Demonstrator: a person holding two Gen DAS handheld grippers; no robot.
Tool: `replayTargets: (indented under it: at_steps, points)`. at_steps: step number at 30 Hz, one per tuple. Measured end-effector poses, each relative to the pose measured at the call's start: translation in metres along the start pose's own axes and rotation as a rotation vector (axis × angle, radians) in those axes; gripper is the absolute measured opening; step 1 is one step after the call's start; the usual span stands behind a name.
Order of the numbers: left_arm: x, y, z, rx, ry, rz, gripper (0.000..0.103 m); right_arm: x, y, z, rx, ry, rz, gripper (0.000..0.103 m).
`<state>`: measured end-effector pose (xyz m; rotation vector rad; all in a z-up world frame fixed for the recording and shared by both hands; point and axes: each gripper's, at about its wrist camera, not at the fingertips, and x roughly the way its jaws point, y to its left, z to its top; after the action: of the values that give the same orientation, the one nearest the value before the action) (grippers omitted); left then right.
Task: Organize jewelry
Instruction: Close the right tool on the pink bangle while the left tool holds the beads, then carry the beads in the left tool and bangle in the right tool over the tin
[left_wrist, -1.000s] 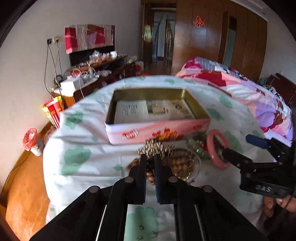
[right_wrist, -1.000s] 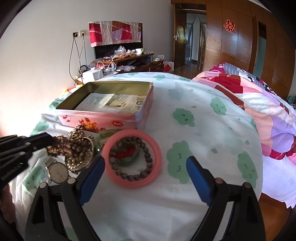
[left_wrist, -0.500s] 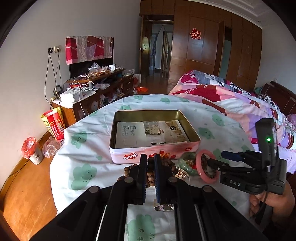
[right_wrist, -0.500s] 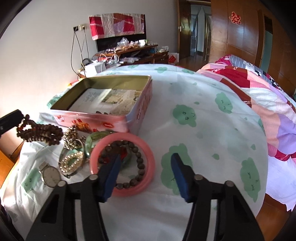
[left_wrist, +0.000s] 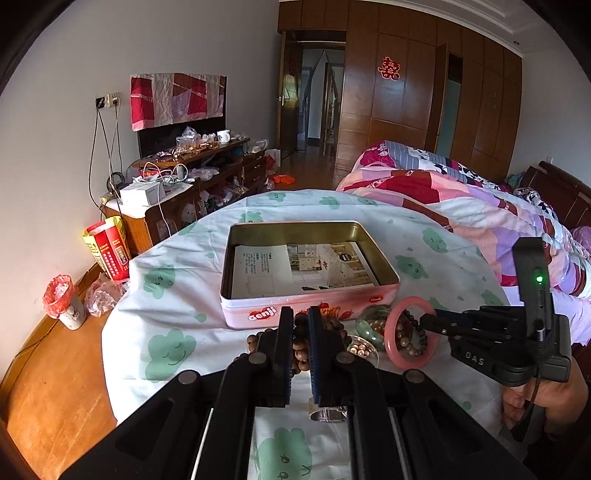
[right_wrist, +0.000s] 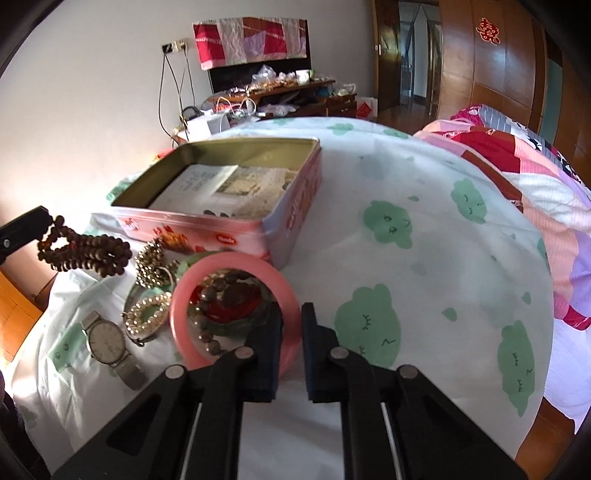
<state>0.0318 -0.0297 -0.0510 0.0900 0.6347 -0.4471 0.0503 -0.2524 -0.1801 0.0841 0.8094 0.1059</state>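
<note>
Tilting pink bangle (right_wrist: 236, 317), near rim raised

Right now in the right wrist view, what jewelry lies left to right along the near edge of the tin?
Brown bead strand → wristwatch → pearl bracelet → pink bangle, its rim between the right gripper fingers.

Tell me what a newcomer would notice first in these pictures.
Probably the open pink rectangular tin with leaflets inside, on the cloud-print sheet. Just in front lies tangled jewelry, where the right gripper is clamped on a pink round bangle and the left gripper holds a brown wooden bead string lifted above the sheet.
</note>
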Motion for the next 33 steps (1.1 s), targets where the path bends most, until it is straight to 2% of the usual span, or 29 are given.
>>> replayTargets:
  at_steps: [11,19,33]
  points:
    - [-0.007,0.004,0.025,0.032,-0.042,0.052,0.006,-0.027,0.002,0.021,-0.020,-0.100,-0.032,0.012]
    - [0.005,0.007,0.049,0.052,-0.072,0.082,0.006,-0.027,0.003,0.046,-0.050,-0.125,-0.048,0.012]
    - [0.050,0.016,0.074,0.083,-0.037,0.142,0.007,-0.007,0.020,0.092,-0.128,-0.133,-0.053,0.012]
